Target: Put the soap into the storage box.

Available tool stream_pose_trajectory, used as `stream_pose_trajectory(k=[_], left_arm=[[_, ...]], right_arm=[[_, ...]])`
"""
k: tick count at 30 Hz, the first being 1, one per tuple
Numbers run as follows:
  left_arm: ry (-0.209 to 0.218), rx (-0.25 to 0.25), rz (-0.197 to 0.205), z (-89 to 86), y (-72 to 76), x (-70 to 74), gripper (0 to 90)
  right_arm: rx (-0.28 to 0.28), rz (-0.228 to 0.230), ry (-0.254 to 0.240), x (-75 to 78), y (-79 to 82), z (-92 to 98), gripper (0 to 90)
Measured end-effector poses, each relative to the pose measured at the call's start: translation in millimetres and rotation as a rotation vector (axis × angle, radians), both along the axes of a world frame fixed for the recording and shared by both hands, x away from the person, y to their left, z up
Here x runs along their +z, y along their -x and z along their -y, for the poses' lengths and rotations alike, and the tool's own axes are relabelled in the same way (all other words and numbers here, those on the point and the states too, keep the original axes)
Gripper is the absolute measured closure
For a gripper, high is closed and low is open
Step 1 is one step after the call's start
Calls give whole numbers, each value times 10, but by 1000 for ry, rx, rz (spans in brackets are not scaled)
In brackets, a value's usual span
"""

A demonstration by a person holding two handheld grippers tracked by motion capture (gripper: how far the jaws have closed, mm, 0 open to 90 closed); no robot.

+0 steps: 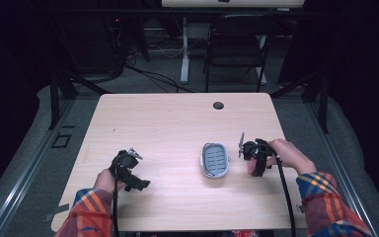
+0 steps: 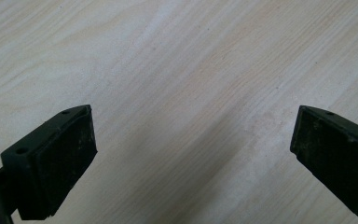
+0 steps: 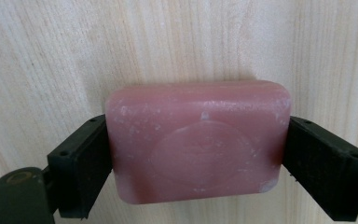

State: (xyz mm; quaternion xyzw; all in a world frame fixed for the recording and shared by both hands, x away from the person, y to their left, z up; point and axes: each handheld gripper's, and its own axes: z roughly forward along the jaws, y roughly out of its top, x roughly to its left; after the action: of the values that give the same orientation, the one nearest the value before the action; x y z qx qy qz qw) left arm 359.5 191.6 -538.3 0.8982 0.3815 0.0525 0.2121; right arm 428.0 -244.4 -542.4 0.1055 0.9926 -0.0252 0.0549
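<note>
A pink bar of soap [image 3: 198, 144] with an embossed oval lies against the pale wooden table [image 3: 168, 42]. My right gripper [image 3: 196, 142] is shut on it, one black pad pressing each short end. In the high view the right gripper [image 1: 253, 155] sits just right of a grey slatted soap dish [image 1: 214, 159] with a white rim, and the soap is hidden under the gripper. My left gripper [image 2: 193, 126] is open over bare wood with nothing between its pads. It is held at the table's front left [image 1: 130, 172], well apart from the dish.
The table [image 1: 177, 123] has a round cable hole [image 1: 218, 105] near its far edge. A black folding chair [image 1: 237, 47] and a white desk leg [image 1: 184, 49] stand beyond it. Black frame struts stand at both far corners.
</note>
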Motion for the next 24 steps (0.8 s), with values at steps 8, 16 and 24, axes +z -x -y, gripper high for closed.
stream_pose_trajectory(k=[8,16,24], left_arm=[[-2,-1,0,2,-2,-4,1],[-3,-5,1,4,-3,-4,1],[-6,-6,-2,4,-2,-4,1]], right_arm=[[-17,-1,-6,-19,-13,11,123],[-33,-23,1,-47,-49,43,125],[-50,-27,-1,-48,-78,46,128]])
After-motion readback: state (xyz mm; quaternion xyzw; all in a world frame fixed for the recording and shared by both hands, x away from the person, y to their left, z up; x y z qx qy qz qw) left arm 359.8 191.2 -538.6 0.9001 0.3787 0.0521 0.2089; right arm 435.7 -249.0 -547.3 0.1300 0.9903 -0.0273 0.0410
